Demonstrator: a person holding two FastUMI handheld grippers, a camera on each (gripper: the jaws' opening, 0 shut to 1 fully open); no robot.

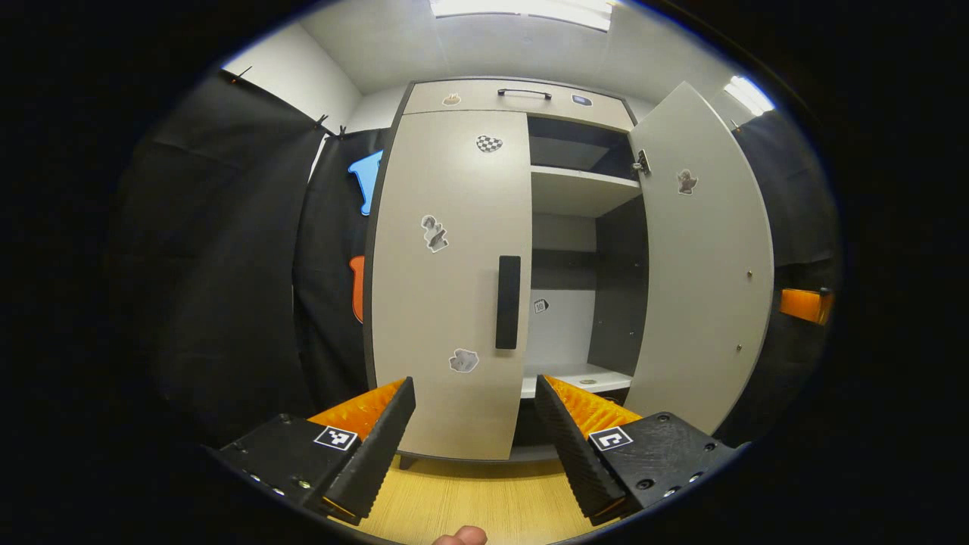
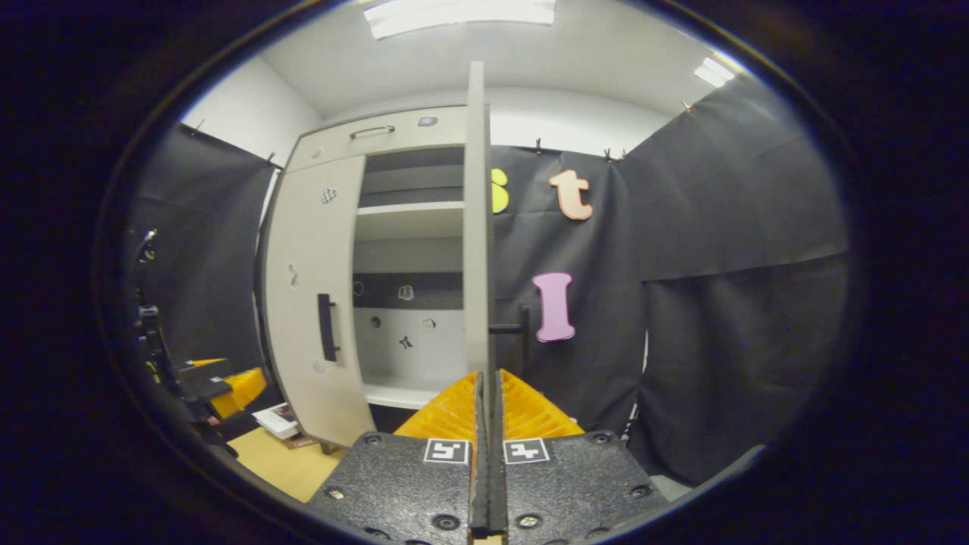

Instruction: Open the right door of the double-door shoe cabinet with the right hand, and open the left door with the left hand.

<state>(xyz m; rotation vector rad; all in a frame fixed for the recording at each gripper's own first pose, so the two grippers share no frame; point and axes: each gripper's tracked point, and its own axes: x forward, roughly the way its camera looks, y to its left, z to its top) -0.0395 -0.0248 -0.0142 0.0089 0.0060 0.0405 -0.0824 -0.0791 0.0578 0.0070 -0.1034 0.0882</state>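
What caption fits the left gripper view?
Open left gripper faces the closed left door; the right door stands open.

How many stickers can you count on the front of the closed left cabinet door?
3: a checkered heart near the top, a grey figure at mid-height, a pale grey one low beside the black handle.

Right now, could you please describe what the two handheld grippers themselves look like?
Both grippers, the left gripper and the right gripper, match: black textured bodies with screws, a small black-and-white square marker on each half, and orange ribbed fingers with black serrated edges.
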